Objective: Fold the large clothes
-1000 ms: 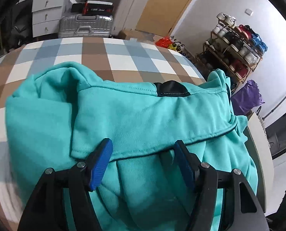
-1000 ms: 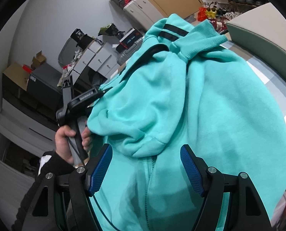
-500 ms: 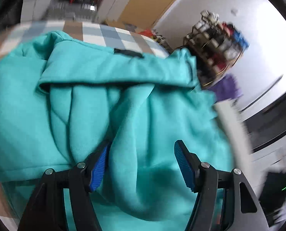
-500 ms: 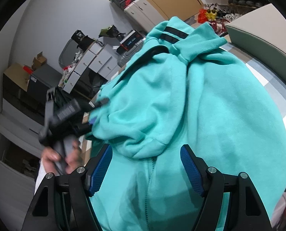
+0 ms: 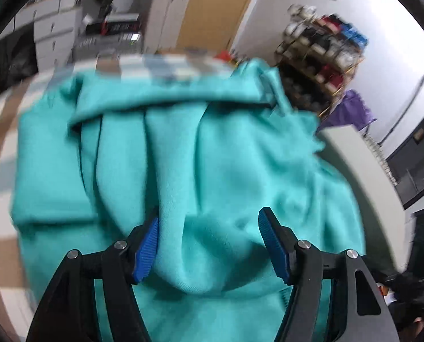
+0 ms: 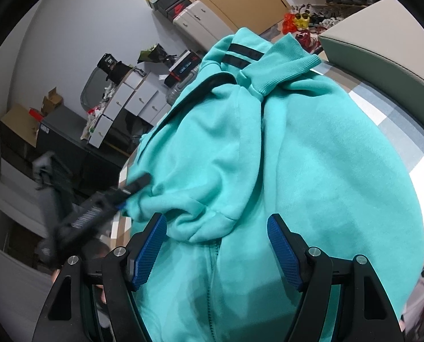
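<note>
On the checked surface (image 5: 1, 131) lies a teal hooded sweatshirt (image 6: 311, 171), bunched into a loose heap with its zip front up and a ribbed cuff (image 6: 280, 65) thrown across the far end near a black stripe. By the look of it the folding is only partly done: the cloth is gathered rather than squared, with thick ridges running down the middle, so the step in hand seems to be choosing a new hold before the next fold.

From its own camera the left claw (image 5: 209, 245) stands with its blue pads apart, straddling a fat ridge of fabric; the left pad (image 5: 146, 250) touches or sits just beside the cloth, while the right pad stands clear of it, so nothing is pinched. That view is blurred. The right wrist view also catches this claw at the heap's left edge, too smeared to read.

The right claw (image 6: 217, 253) hangs wide apart above the zip line and the hem of the folded-over flap, gripping nothing; whether its pads brush the cloth I cannot tell.

The next move likely calls for each claw to close on an edge or corner, not on a bulky ridge, then lift and lay it flat.
</note>
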`<state>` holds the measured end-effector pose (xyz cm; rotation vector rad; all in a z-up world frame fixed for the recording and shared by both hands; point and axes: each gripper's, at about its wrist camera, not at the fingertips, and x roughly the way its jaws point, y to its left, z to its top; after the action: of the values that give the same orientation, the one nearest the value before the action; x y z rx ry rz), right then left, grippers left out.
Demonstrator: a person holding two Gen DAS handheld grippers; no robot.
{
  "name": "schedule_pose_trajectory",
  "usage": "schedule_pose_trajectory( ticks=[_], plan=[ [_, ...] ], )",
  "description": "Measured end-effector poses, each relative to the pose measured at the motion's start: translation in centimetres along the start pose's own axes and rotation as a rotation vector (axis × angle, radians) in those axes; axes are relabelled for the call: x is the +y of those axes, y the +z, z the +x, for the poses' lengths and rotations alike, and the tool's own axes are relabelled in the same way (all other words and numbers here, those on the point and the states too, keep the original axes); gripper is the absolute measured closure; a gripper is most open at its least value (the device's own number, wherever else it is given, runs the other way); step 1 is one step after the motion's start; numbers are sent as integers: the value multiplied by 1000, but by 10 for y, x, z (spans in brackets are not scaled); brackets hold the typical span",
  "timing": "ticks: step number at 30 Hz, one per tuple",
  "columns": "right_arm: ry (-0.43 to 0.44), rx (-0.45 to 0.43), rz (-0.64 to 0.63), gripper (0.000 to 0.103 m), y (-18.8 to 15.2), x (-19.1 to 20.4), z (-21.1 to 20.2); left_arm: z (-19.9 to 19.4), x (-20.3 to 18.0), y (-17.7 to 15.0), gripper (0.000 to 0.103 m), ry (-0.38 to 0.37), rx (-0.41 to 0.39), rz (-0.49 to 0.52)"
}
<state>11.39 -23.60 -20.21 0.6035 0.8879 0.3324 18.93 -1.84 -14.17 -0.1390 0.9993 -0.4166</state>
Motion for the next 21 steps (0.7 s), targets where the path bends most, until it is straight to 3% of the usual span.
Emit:
schedule_pose_trajectory(
  ticks=[5, 7, 11, 13, 15, 18, 20, 21],
  plan=[
    [-1, 3, -1, 29, 0, -1, 0, -1, 9, -9, 41, 54, -9, -22],
    [3, 4, 4, 29, 1, -1, 0, -21, 8, -2, 41, 9, -48, -48],
    [15, 14, 16, 29, 1, -2, 2, -77, 4, 6, 41, -51, -252, -48],
    [16, 20, 9, 29, -1, 0, 3, -80, 6, 8, 41, -103, -263, -54],
    [9, 24, -4, 29, -1, 3, 5, -64, 3, 10, 41, -156, -210, -55],
    [7, 28, 4, 29, -2, 1, 6, -12, 6, 9, 41, -225, -16, -78],
    [5, 28, 10, 29, -3, -1, 5, 16, 10, -3, 42, -183, 73, -95],
    [4, 30, 10, 30, -3, -2, 5, 19, 12, -5, 42, -181, 51, -61]
  ],
)
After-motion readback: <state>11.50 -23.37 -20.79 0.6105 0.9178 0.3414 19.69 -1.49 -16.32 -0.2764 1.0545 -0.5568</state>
